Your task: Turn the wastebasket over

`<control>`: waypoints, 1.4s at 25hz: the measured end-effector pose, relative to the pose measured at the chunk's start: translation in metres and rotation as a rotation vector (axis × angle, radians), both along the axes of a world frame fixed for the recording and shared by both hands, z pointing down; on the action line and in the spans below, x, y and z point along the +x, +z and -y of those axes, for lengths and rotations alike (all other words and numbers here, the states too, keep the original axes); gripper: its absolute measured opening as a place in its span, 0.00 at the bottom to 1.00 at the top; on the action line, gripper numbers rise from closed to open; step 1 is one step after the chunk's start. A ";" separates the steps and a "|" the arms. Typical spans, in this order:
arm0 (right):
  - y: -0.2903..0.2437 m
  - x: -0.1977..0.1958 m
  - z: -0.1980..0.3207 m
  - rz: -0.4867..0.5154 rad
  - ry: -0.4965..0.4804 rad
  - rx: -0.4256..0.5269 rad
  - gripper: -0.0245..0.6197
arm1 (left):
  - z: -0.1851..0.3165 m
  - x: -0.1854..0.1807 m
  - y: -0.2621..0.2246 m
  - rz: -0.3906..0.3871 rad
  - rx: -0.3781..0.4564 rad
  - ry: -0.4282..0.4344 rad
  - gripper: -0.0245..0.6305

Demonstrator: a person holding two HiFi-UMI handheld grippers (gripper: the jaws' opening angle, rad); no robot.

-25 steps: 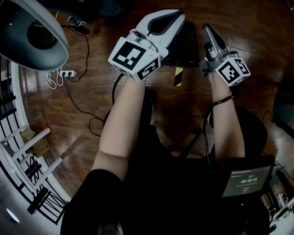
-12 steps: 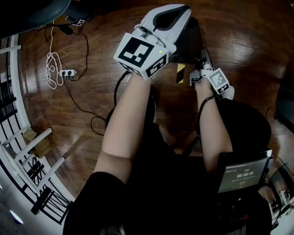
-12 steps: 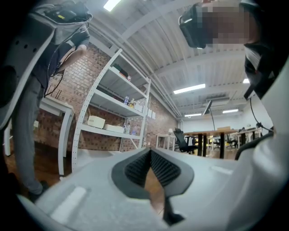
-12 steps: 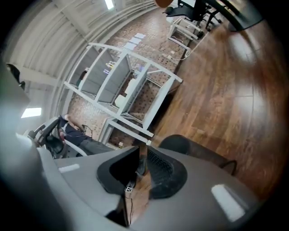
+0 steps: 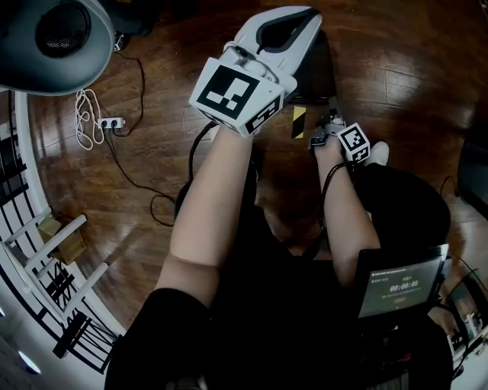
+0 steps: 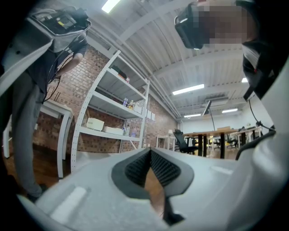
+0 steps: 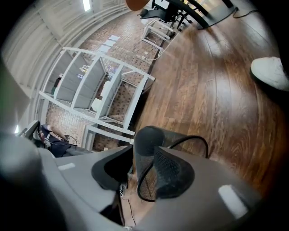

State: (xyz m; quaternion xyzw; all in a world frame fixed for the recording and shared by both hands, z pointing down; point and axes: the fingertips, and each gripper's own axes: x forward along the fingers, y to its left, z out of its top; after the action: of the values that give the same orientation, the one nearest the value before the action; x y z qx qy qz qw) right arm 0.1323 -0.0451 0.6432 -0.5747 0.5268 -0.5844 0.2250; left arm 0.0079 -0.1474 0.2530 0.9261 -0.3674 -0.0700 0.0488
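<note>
The wastebasket (image 5: pixel 321 75) is black mesh and stands on the wood floor, largely hidden behind my raised left gripper (image 5: pixel 299 18) in the head view. My right gripper (image 5: pixel 324 126) is low beside the basket's near side. In the right gripper view the mesh wall and wire rim of the wastebasket (image 7: pixel 149 143) sit between the jaws of my right gripper (image 7: pixel 145 151); the jaws are opening, with a gap at the left pad. In the left gripper view my left gripper (image 6: pixel 150 151) points level into the room, its pads meeting at the tips with nothing held.
A yellow-and-black tape mark (image 5: pixel 298 122) lies on the floor by the basket. A power strip (image 5: pixel 113 121) with trailing cables is at the left, a white rack (image 5: pixel 47 251) lower left. A white shoe (image 5: pixel 377 153) is near the right gripper. White shelving (image 6: pixel 108 108) stands against a brick wall.
My right gripper has dropped from beside the left one down to the wastebasket and rolled over. The left gripper has stayed where it was.
</note>
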 end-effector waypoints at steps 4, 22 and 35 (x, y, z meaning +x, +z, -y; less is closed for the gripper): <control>0.014 -0.013 -0.016 0.011 -0.011 -0.051 0.27 | -0.002 0.000 -0.004 -0.008 -0.019 -0.007 0.04; 0.019 -0.047 0.013 0.190 0.038 -0.015 0.18 | -0.004 -0.003 -0.025 -0.025 -0.008 -0.021 0.04; -0.003 -0.040 0.033 0.199 0.008 0.089 0.08 | -0.001 -0.002 -0.023 -0.031 -0.016 -0.009 0.04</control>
State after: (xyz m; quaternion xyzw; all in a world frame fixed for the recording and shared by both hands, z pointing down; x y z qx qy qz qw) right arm 0.0920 -0.0785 0.6399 -0.5055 0.5248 -0.6138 0.3038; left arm 0.0059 -0.1463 0.2301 0.9228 -0.3714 -0.0818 0.0618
